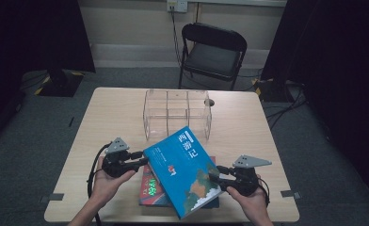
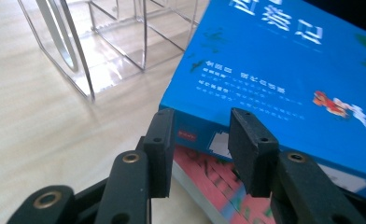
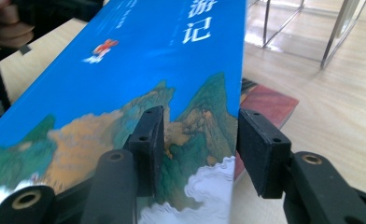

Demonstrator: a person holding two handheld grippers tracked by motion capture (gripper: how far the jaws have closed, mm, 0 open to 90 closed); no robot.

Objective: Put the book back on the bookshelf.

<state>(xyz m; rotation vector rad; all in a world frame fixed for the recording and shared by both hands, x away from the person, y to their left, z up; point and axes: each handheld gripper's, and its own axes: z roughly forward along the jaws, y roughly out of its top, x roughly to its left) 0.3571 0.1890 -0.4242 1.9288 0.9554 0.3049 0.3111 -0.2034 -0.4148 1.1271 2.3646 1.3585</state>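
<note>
A blue book (image 1: 185, 169) with a landscape cover hangs tilted above a red book (image 1: 150, 188) that lies flat near the table's front edge. My right gripper (image 1: 218, 172) is shut on the blue book's lower right edge. In the right gripper view, one pad rests on the cover (image 3: 139, 60) and the other sits behind the edge, with my right gripper (image 3: 200, 140) straddling it. My left gripper (image 1: 142, 162) is at the book's left corner. In the left gripper view, my left gripper (image 2: 202, 140) stands open, its jaws side by side against the book's edge (image 2: 274, 70), above the red book (image 2: 209, 179).
A clear acrylic organizer (image 1: 177, 113) with several compartments stands at the middle back of the wooden table (image 1: 112, 117). A black folding chair (image 1: 213, 52) sits beyond the table's far edge. Bare tabletop lies left and right of the books.
</note>
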